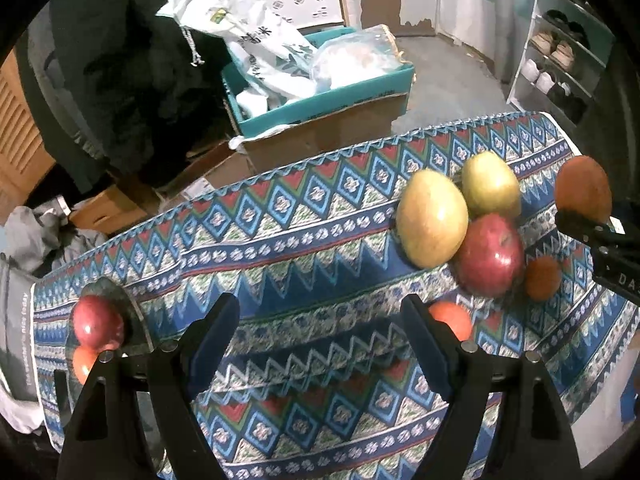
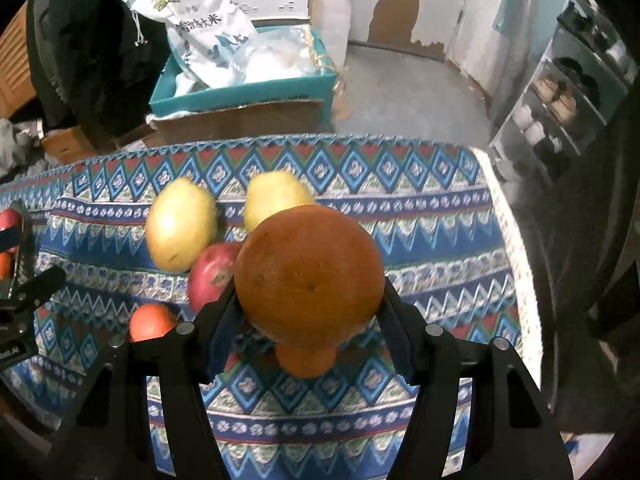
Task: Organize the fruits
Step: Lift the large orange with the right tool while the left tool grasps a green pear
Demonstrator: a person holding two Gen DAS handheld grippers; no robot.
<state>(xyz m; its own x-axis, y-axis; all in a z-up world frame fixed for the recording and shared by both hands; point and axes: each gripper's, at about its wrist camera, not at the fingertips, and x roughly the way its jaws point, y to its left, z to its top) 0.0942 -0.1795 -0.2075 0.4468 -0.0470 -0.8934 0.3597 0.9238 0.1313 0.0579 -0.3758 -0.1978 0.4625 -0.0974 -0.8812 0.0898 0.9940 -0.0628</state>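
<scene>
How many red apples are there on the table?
2. One red apple sits in the fruit pile, touching the yellow pear. The other red apple is far off at the cloth's left end, on a dark plate. More could hide behind other fruit.

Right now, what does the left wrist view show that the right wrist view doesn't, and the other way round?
Only the left wrist view: the left gripper open over bare cloth, and a red apple on a glass plate at the far left edge.

Only the right wrist view: the orange clamped close up between the right gripper's fingers, with a smaller orange fruit beneath it.

Both: two yellow pears, a red apple beside them, the patterned tablecloth and the teal box behind.
</scene>
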